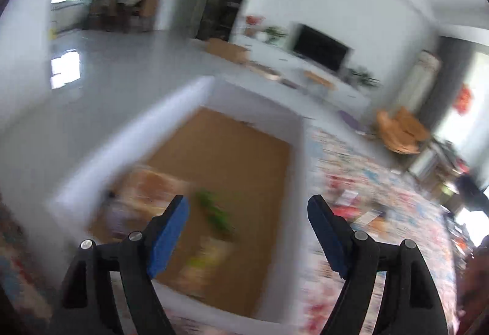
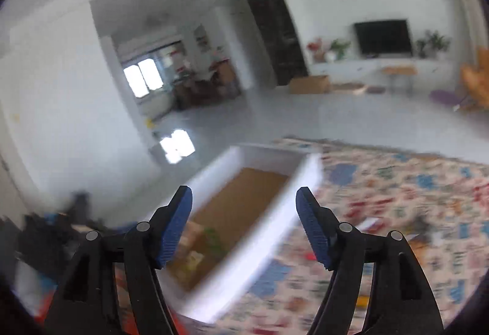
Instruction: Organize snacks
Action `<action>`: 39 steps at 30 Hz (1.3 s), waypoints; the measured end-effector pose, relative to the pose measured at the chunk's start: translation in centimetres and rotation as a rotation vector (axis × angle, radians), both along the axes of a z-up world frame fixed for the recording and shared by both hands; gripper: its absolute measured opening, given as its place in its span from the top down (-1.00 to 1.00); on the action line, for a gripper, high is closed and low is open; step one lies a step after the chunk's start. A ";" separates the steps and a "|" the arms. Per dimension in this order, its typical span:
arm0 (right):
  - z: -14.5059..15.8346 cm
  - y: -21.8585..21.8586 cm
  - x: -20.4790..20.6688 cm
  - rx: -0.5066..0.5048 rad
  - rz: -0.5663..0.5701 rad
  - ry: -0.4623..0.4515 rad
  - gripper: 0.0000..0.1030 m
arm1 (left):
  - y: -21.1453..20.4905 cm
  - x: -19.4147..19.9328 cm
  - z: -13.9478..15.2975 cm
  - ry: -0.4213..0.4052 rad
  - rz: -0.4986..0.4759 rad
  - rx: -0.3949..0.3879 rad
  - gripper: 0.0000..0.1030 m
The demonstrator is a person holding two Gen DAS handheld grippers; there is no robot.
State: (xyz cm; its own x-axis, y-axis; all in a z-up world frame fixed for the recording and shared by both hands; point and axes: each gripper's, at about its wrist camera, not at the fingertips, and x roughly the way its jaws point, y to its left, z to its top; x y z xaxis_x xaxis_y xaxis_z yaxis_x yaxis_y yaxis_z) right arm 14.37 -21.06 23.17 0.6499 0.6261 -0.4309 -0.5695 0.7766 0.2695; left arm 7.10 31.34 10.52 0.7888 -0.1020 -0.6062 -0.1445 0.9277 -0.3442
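Note:
A white box with a brown cardboard floor (image 1: 171, 133) sits on a patterned rug; in the right wrist view the same box (image 2: 293, 200) lies below and ahead. Blurred snack packs (image 1: 146, 191) lie in its near corner, one with green on it (image 1: 215, 212). The snack packs (image 2: 195, 246) show again in the right wrist view. My left gripper (image 1: 248, 231) hangs above the box, open, nothing between its blue pads. My right gripper (image 2: 244, 223) is also open and empty, above the box's near end. Both views are smeared by motion.
The colourful rug (image 2: 397, 212) carries loose snack packets (image 1: 348, 206) right of the box. Grey floor (image 2: 275, 121) stretches beyond to a TV unit (image 2: 382, 38) and a cardboard box (image 2: 310, 84). Dark bags (image 2: 45, 237) lie at the left.

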 end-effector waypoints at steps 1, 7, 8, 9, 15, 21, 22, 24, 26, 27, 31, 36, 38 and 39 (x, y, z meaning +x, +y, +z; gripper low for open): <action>-1.7 -2.1 -0.2 -0.073 -0.059 -0.025 -0.43 | -2.4 0.1 0.3 -0.011 -0.061 -0.014 -0.79; -18.1 -15.6 -0.3 -0.501 -0.419 0.171 -0.43 | -20.3 2.8 -4.9 0.093 -0.457 0.052 -1.00; -19.7 -17.5 -0.7 -0.504 -0.456 0.219 -0.43 | -23.1 3.5 -7.1 0.143 -0.505 0.079 -1.00; -21.5 -19.9 -1.2 -0.496 -0.508 0.259 -0.43 | -25.1 4.1 -8.9 0.179 -0.530 0.100 -1.00; -24.8 -26.2 -2.4 -0.413 -0.679 0.337 -0.43 | -33.0 7.5 -17.1 0.272 -0.524 0.287 -0.99; -24.2 -27.4 -2.5 -0.373 -0.686 0.363 -0.51 | -34.7 11.8 -18.5 0.230 -0.501 0.378 -1.00; -24.4 -27.2 -2.4 -0.384 -0.690 0.361 -0.52 | -34.7 12.4 -18.6 0.225 -0.495 0.366 -1.00; -24.4 -27.5 -2.5 -0.373 -0.689 0.366 -0.53 | -34.6 13.2 -18.7 0.218 -0.491 0.359 -1.00; -24.5 -27.5 -2.7 -0.374 -0.689 0.366 -0.53 | -34.6 13.2 -18.5 0.216 -0.491 0.362 -1.00; -24.6 -27.4 -2.6 -0.376 -0.690 0.365 -0.53 | -34.6 13.2 -18.5 0.216 -0.491 0.361 -1.00; -24.6 -27.3 -2.5 -0.378 -0.691 0.365 -0.54 | -34.6 13.2 -18.5 0.216 -0.491 0.362 -1.00; -24.7 -27.3 -2.5 -0.377 -0.691 0.366 -0.54 | -34.6 13.2 -18.5 0.216 -0.491 0.362 -1.00; -24.7 -27.3 -2.5 -0.376 -0.691 0.366 -0.54 | -34.6 13.2 -18.5 0.216 -0.491 0.362 -1.00; -24.7 -27.3 -2.5 -0.377 -0.691 0.366 -0.54 | -34.6 13.2 -18.5 0.216 -0.491 0.362 -1.00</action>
